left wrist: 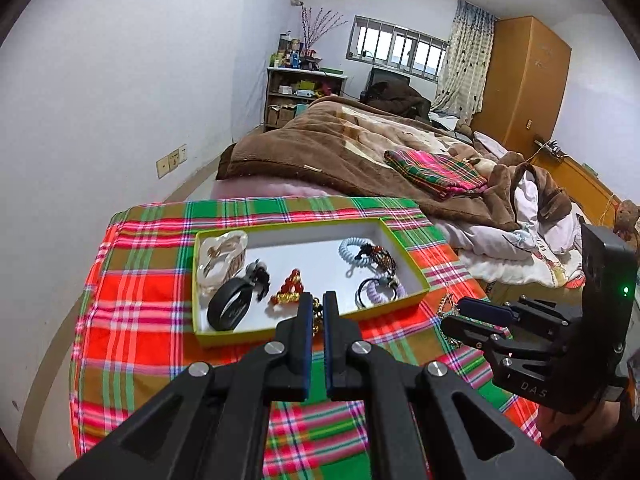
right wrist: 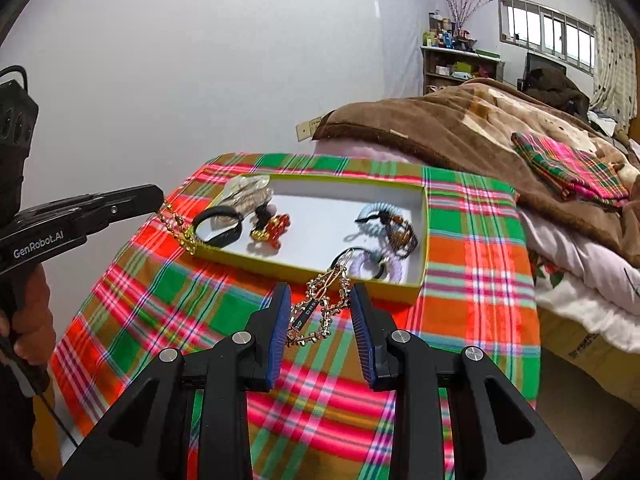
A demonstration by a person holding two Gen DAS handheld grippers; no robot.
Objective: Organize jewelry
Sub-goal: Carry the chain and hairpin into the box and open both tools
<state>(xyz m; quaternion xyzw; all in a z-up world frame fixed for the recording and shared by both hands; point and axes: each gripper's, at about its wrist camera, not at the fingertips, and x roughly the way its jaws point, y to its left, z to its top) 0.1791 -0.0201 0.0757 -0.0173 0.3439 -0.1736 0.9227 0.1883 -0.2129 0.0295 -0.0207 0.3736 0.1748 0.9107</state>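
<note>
- Your left gripper (left wrist: 318, 300) is closed tight on a gold bead chain (right wrist: 178, 226); in the right wrist view the chain hangs from its tip, down to the near left corner of the yellow-rimmed tray (right wrist: 416, 286)
- Your right gripper (right wrist: 320, 296) stands partly spread around a gold link chain with a dark tag (right wrist: 320, 306); it looks carried, with the lower end by the left pad, but whether the pads truly pinch it you cannot tell from here
- The tray sits on the plaid cloth (right wrist: 320, 392) and already holds a black band (left wrist: 231, 309), a red and gold bead piece (left wrist: 289, 289), a pale blue coil tie (left wrist: 354, 254), a lilac coil tie (left wrist: 382, 294) and a pearly clip (left wrist: 219, 258)
- Risk: the bead chain's loose end seems to trail at the tray rim; lift or swing sideways and it may catch the wall and drag the light tray
- Risk: the link chain hangs near the lilac coil tie and could snag on it or tangle once lowered
- Risk: if the right grip is as slack as it looks, a quick move could drop the link chain onto the cloth short of the tray
- Both grippers are near each other, so the two chains could cross
</note>
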